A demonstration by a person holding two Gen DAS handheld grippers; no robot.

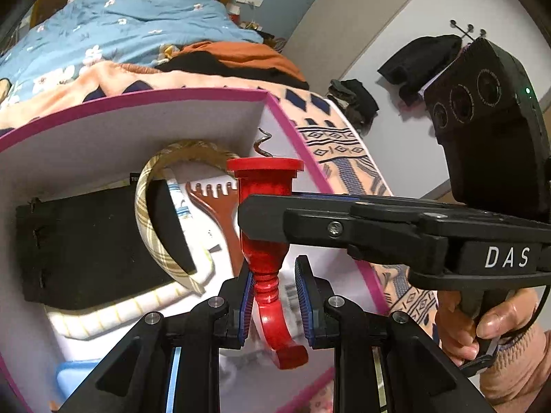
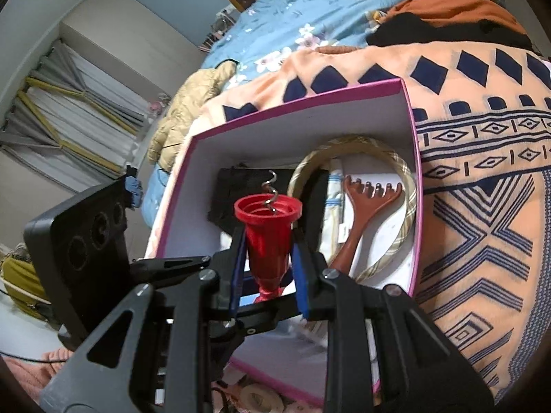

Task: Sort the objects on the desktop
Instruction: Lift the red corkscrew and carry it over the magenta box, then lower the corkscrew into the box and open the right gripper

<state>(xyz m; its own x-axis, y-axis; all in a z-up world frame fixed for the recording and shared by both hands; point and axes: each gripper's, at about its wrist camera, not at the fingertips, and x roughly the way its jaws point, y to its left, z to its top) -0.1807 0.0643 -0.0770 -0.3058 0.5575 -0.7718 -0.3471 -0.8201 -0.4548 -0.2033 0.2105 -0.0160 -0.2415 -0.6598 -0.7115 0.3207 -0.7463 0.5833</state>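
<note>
A red corkscrew (image 1: 263, 261), with a wide bell mouth (image 2: 268, 210) and a metal spiral (image 2: 269, 192) poking out of it, hangs over the open pink-rimmed white box (image 2: 415, 158). My right gripper (image 2: 268, 251) is shut on the bell, a blue pad on each side. In the left wrist view this gripper (image 1: 265, 218) reaches in from the right across the bell. My left gripper (image 1: 273, 289) is shut on the corkscrew's ribbed neck, and the curved red handle runs back between its fingers.
In the box lie a plaid headband (image 2: 408, 199), a brown toothed scratcher (image 2: 361, 213), a black pouch (image 1: 86, 241) and a white striped item (image 1: 113, 313). The box rests on a patterned orange blanket (image 2: 482, 206) on a bed. A hand (image 1: 482, 320) holds the right gripper's handle.
</note>
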